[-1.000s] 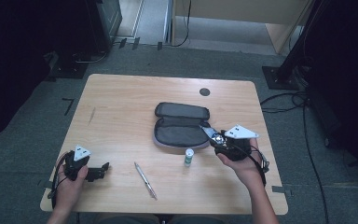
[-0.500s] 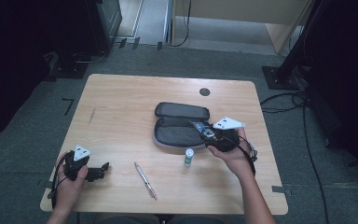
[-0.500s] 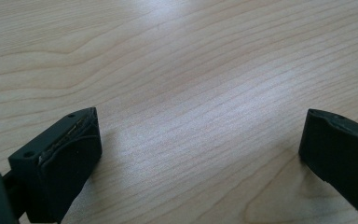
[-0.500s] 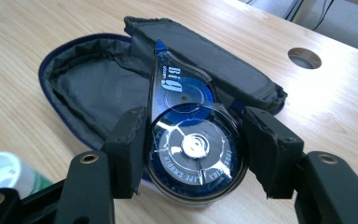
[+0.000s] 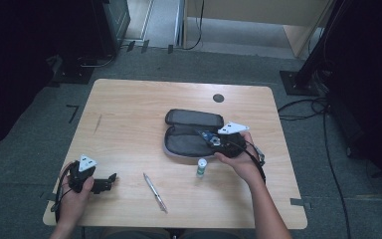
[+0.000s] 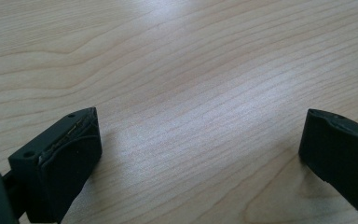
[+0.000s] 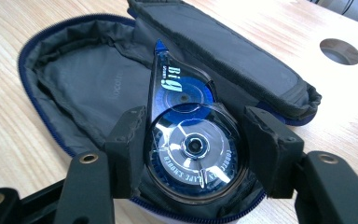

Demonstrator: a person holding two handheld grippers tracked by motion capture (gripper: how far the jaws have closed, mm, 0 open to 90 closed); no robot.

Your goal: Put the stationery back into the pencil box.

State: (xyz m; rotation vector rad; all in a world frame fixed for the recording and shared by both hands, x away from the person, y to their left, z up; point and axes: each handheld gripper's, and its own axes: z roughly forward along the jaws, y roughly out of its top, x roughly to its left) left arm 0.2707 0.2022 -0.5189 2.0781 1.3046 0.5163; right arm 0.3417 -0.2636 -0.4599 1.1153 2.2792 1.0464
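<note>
My right gripper (image 7: pixel 196 129) is shut on a blue see-through correction tape dispenser (image 7: pixel 189 144), both pads pressing its round body. Its pointed tip aims into the open dark pencil case (image 7: pixel 88 79) just beneath. In the high view the right gripper (image 5: pixel 211 139) hangs over the right half of the pencil case (image 5: pixel 186 142), right of the table's middle. My left gripper (image 5: pixel 108 181) rests near the front left corner. Its jaws stand wide open (image 6: pixel 200 135) over bare wood with nothing between them.
A silver pen (image 5: pixel 155 191) lies slanted near the front edge. A small white bottle with a green band (image 5: pixel 201 168) stands just in front of the case. A round cable hole (image 5: pixel 218 98) sits at the table's far side.
My right gripper has carried the correction tape leftwards and down, from beside the case's right end to over its open half. The left hand has stayed put.
</note>
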